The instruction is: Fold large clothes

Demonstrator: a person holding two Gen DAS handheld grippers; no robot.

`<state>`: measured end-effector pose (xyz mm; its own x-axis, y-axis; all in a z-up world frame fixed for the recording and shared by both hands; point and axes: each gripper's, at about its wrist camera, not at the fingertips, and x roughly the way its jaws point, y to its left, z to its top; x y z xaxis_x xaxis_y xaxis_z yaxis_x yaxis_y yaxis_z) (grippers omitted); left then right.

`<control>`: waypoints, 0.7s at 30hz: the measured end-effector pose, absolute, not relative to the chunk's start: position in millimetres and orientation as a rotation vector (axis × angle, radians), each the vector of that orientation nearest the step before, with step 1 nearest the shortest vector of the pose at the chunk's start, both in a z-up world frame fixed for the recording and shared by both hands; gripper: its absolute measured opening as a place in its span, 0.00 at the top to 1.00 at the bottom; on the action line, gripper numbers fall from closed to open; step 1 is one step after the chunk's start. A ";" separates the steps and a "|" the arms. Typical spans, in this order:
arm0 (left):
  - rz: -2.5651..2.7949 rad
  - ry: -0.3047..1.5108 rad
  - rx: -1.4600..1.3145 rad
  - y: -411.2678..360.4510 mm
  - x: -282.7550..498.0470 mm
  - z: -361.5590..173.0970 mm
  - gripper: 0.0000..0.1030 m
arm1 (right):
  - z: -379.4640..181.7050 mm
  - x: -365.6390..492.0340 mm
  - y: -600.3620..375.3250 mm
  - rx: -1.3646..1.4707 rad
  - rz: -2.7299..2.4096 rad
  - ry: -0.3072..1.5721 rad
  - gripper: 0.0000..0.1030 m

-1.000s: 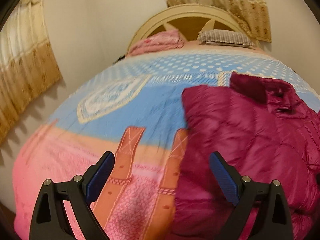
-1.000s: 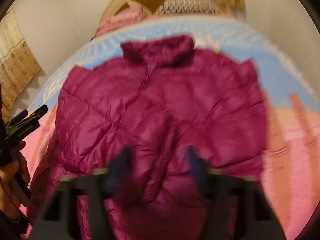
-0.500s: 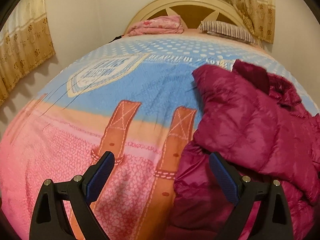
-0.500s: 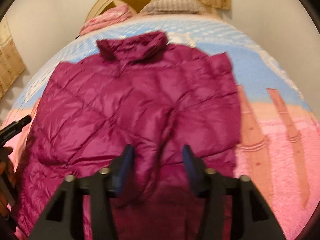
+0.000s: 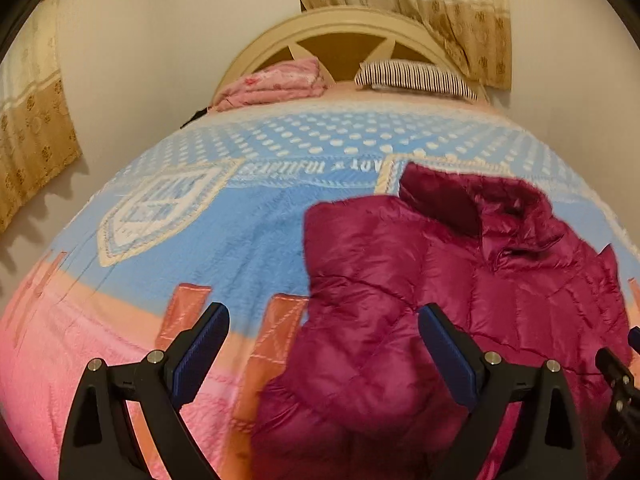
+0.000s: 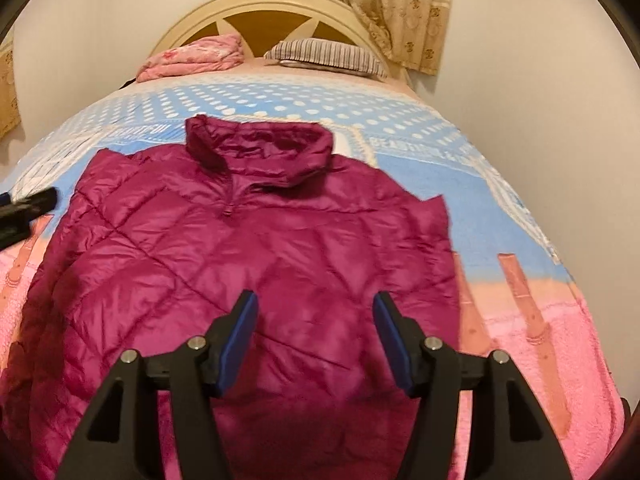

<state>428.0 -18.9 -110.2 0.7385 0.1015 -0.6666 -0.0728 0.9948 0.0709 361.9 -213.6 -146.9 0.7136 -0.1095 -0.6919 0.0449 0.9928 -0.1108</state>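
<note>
A magenta quilted puffer jacket [image 6: 248, 264] lies front up on the bed, collar toward the headboard, sleeves tucked in so it reads as a rough rectangle. In the left wrist view the jacket [image 5: 432, 304] fills the right half. My left gripper [image 5: 324, 356] is open and empty, above the jacket's left edge. My right gripper [image 6: 314, 338] is open and empty, above the jacket's lower middle. The left gripper's tip [image 6: 28, 208] shows at the left edge of the right wrist view.
The bed has a blue, orange and pink blanket [image 5: 224, 232]. A folded pink quilt [image 6: 192, 56] and a striped pillow [image 6: 328, 56] lie by the cream headboard [image 6: 260, 4]. Walls and curtains [image 6: 392, 4] surround the bed.
Both grippers have risen and pulled back from the jacket. The right gripper's jaws have spread wider and let go of the fabric fold between them. The jacket now lies flatter.
</note>
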 end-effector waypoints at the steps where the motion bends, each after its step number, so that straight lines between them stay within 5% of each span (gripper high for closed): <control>1: 0.096 0.752 0.036 -20.9 433.5 -117.3 0.07 | -149.6 364.2 -211.6 -0.082 -0.081 0.780 0.40; 21: 0.073 0.916 -0.054 -10.6 473.2 -196.8 0.01 | -199.2 390.0 -214.8 -0.052 -0.049 0.831 0.46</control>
